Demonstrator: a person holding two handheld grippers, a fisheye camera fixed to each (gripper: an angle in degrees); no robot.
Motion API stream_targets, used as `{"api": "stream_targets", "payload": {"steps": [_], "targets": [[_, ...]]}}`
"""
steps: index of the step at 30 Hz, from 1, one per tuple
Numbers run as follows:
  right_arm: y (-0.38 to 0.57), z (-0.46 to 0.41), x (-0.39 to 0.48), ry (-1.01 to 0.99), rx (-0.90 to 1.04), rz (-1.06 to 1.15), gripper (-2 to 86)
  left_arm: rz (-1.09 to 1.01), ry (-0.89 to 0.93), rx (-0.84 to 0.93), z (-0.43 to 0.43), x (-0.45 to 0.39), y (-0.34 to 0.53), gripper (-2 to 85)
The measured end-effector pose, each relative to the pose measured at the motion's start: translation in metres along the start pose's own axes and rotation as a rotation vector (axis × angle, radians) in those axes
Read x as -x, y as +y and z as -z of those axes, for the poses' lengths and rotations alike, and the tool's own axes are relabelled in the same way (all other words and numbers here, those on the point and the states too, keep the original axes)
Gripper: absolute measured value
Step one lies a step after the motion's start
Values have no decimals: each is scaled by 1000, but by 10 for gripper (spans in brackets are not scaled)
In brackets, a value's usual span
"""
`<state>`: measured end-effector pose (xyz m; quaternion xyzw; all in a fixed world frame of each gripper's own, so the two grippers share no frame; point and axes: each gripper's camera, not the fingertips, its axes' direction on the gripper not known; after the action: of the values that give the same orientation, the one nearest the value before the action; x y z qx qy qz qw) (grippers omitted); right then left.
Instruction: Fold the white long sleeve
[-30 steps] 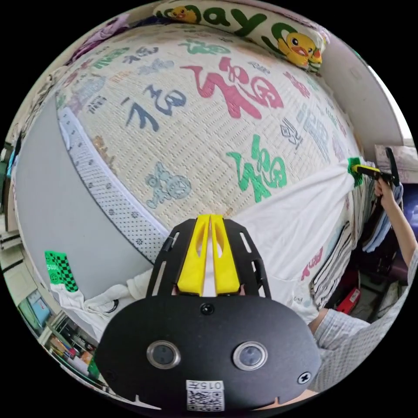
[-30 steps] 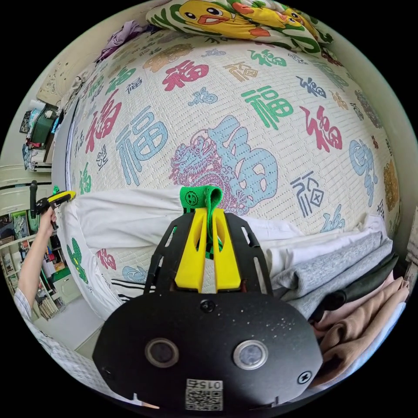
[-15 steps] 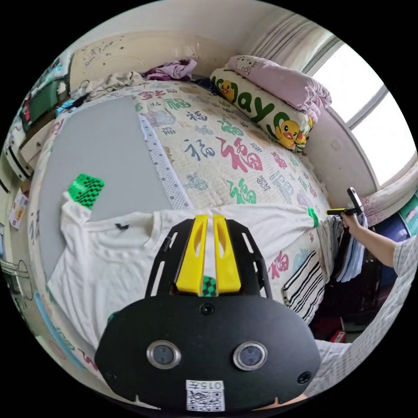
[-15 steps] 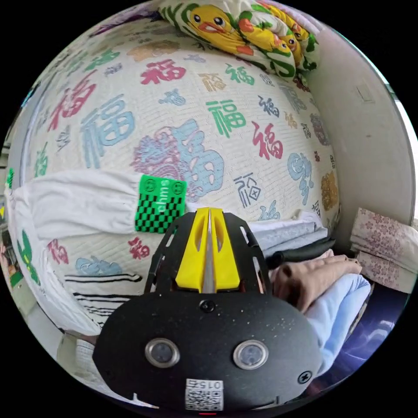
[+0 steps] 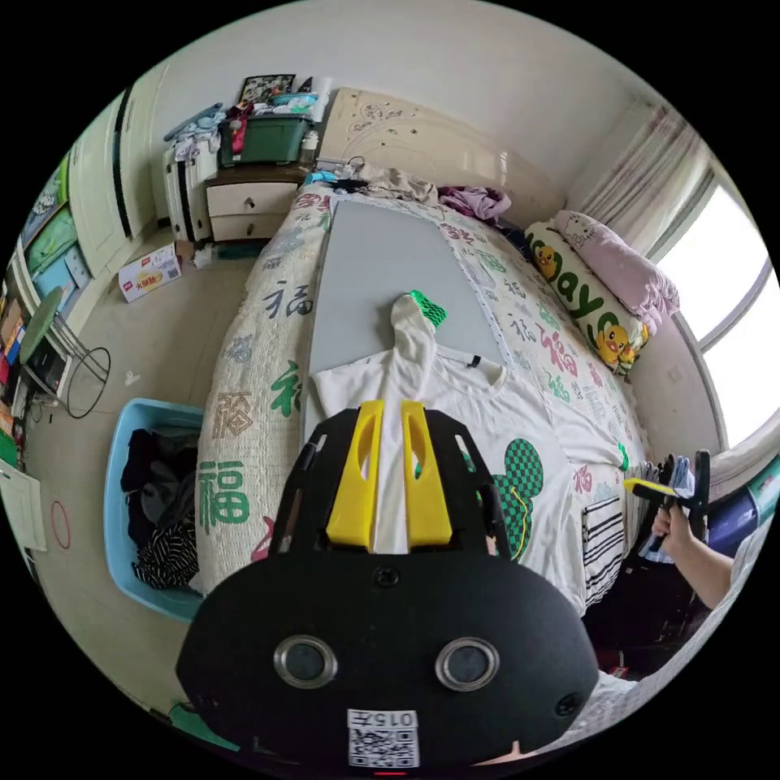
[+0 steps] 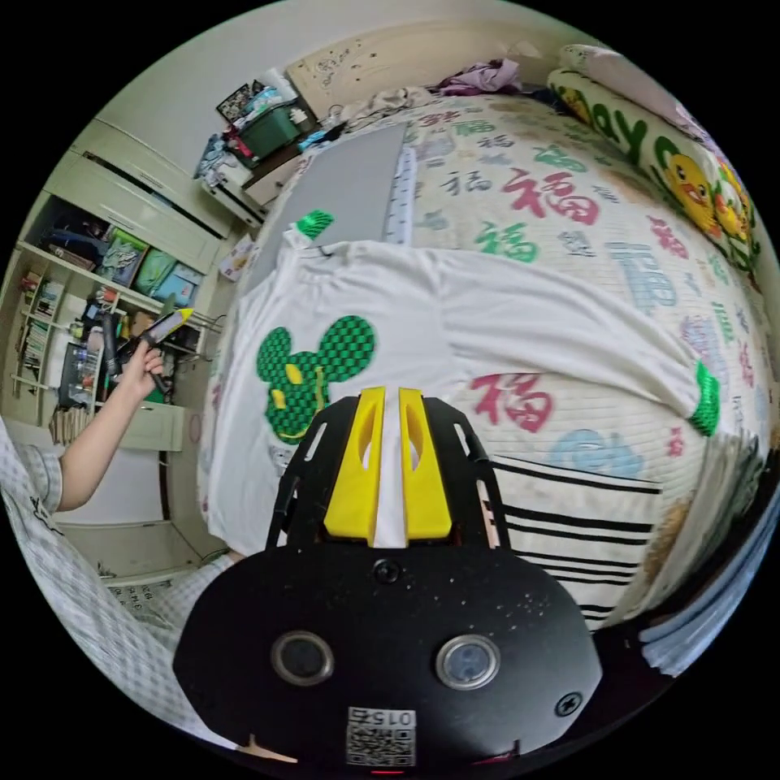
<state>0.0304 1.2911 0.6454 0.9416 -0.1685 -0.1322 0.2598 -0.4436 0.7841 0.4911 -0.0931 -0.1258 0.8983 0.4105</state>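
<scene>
Left gripper view has the white long sleeve (image 5: 504, 422) spread flat and face up on the bed (image 5: 260, 325), green checkered mouse print up. One sleeve with its green cuff (image 5: 426, 307) is bent up toward the grey sheet (image 5: 374, 260) by the collar; the other runs out across the patterned cover toward the bed's far edge. The left gripper (image 5: 388, 479) has its yellow jaws a little apart with nothing between them, held up above the shirt. The right gripper (image 6: 386, 479) looks the same: a small gap, empty, hovering near the shirt's hem side.

Looks to me like the laying-out step is done and no fold is made yet. Next move probably calls for bringing both grippers back down to the shirt, pinching a sleeve or a side edge, and carrying it in over the print. That bent sleeve near the collar may need straightening first. A blue laundry basket (image 5: 146, 487) sits on the floor beside the bed.
</scene>
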Motion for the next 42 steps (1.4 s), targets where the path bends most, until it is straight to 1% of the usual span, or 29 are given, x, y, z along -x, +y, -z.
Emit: {"api": "stream_targets", "payload": {"steps": [3, 5, 10, 12, 14, 16, 19, 21, 22, 24, 25, 27, 28, 30, 31, 32, 33, 34, 35, 36, 38, 39, 40, 41, 42], "targets": [[5, -46, 65, -47, 34, 18, 35, 35, 45, 54, -19, 55, -23, 98], [7, -66, 93, -63, 45, 22, 36, 19, 106, 101, -33, 72, -39, 109], [21, -105, 123, -113, 76, -14, 35, -123, 157, 83, -67, 63, -83, 115], [36, -122, 118, -113, 98, -48, 35, -169, 165, 95, -94, 50, -106, 120], [50, -135, 109, -113, 121, -72, 34, -167, 172, 116, -114, 44, -122, 124], [65, -149, 95, -127, 146, -102, 33, -131, 163, 115, -132, 44, -138, 126], [92, -174, 67, -156, 198, -157, 29, 0, 132, 96, -158, 60, -163, 125], [112, -189, 43, -170, 226, -197, 26, 37, 76, 103, -180, 73, -180, 114], [117, -191, 38, -173, 229, -205, 26, 25, 63, 122, -186, 75, -184, 110], [135, -203, 15, -182, 249, -228, 23, -38, 35, 265, -213, 83, -192, 65], [139, -206, 9, -183, 256, -235, 22, -59, 33, 278, -214, 85, -191, 53], [150, -215, -14, -189, 271, -257, 18, -90, 64, 121, -190, 100, -181, 29], [152, -217, -19, -191, 272, -259, 17, -83, 89, 81, -180, 107, -178, 26], [156, -223, -38, -204, 269, -254, 16, -49, 152, -90, -127, 146, -154, 19], [156, -225, -41, -206, 268, -252, 15, -40, 140, -131, -111, 158, -145, 17], [156, -229, -48, -206, 265, -245, 15, 1, 100, -199, -78, 185, -128, 16], [156, -234, -54, -207, 263, -234, 14, 59, 70, -262, -43, 218, -107, 15], [156, -237, -56, -209, 263, -227, 13, 92, 57, -293, -26, 235, -95, 15], [155, -243, -59, -211, 265, -212, 12, 170, 13, -345, 5, 271, -69, 15], [156, -251, -60, -211, 270, -195, 11, 276, -52, -369, 29, 307, -40, 15], [158, -265, -61, -208, 288, -178, 10, 423, -129, -358, 53, 358, 2, 17], [161, -275, -60, -210, 300, -176, 9, 503, -193, -321, 59, 390, 27, 20], [163, -280, -60, -214, 305, -177, 8, 538, -225, -297, 60, 405, 39, 21], [167, -289, -59, -228, 310, -179, 8, 596, -283, -237, 57, 434, 59, 27], [172, -297, -59, -241, 316, -182, 7, 671, -303, -158, 49, 463, 80, 35]]}}
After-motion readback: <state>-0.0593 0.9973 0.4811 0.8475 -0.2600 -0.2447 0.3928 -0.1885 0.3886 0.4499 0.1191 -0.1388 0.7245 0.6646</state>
